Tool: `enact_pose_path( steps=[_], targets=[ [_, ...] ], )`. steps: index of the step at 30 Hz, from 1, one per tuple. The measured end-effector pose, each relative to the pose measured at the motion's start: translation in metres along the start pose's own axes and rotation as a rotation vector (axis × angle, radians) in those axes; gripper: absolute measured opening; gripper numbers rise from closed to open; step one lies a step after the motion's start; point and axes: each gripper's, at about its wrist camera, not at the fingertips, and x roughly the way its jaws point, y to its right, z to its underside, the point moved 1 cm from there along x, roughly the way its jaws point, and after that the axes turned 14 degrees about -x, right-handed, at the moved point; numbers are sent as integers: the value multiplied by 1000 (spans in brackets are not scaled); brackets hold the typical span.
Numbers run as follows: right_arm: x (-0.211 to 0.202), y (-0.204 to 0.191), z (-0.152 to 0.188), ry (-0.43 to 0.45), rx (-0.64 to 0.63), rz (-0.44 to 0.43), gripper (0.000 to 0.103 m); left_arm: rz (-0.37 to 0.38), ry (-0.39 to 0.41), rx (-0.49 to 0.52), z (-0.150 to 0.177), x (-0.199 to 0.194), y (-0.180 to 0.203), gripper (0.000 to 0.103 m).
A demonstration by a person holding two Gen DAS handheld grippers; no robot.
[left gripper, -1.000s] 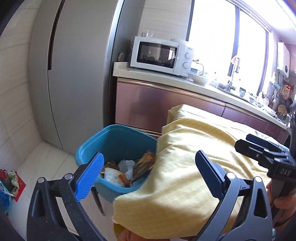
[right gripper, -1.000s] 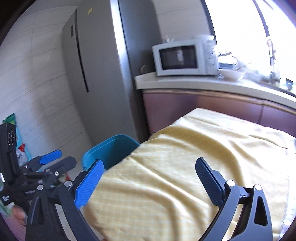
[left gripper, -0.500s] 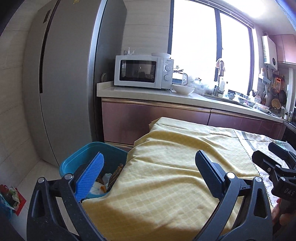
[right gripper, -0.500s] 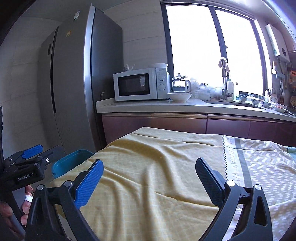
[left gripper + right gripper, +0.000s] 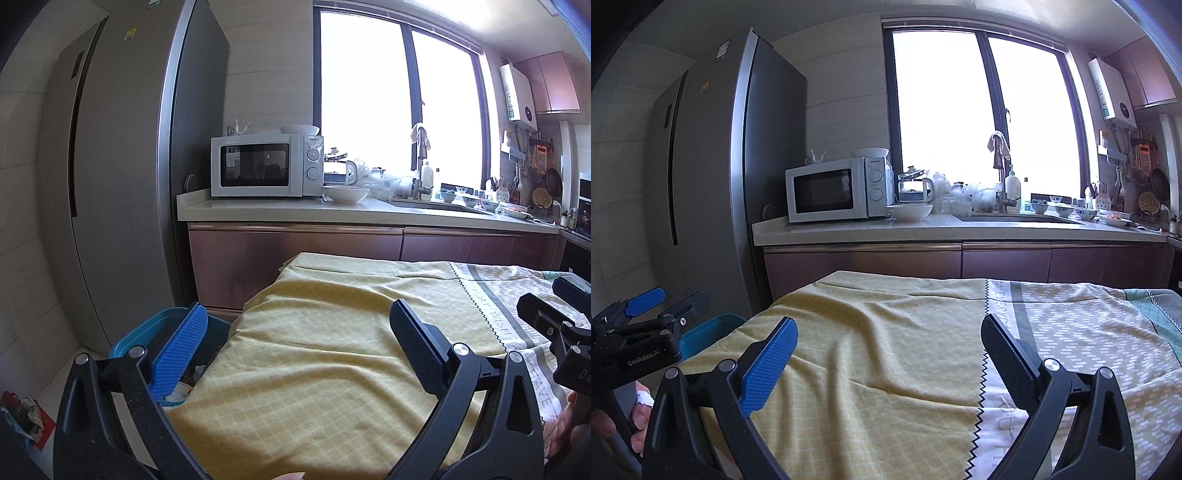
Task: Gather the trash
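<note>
Trash (image 5: 186, 380) is seen inside the blue bin (image 5: 147, 334) beside the tablecloth's (image 5: 332, 362) left edge. Both left gripper (image 5: 295, 347) and right gripper (image 5: 888, 354) are held released, empty. The bin could be knocked if swung against.

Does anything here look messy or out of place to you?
Mostly the yellow tablecloth: it lies rumpled in folds, and its corner droops over the rim of the blue trash bin. Something crumpled also lies on the floor by the wall.
</note>
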Motion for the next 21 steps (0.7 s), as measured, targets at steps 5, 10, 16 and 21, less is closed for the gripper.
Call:
enact_pose_path(
  steps=[5, 10, 16, 21],
  targets=[
    [-4, 5, 1, 8, 8, 7, 96, 6, 12, 12, 0, -3, 4, 97],
    [-6, 9, 0, 10, 13, 16, 96, 5, 21, 23, 1, -5, 7, 97],
    [-6, 11, 1, 6, 16, 15, 96, 5, 23, 21, 1, -5, 7, 97],
    [-6, 14, 2, 6, 17, 18, 96, 2, 26, 17, 2, -5, 7, 97]
  ],
)
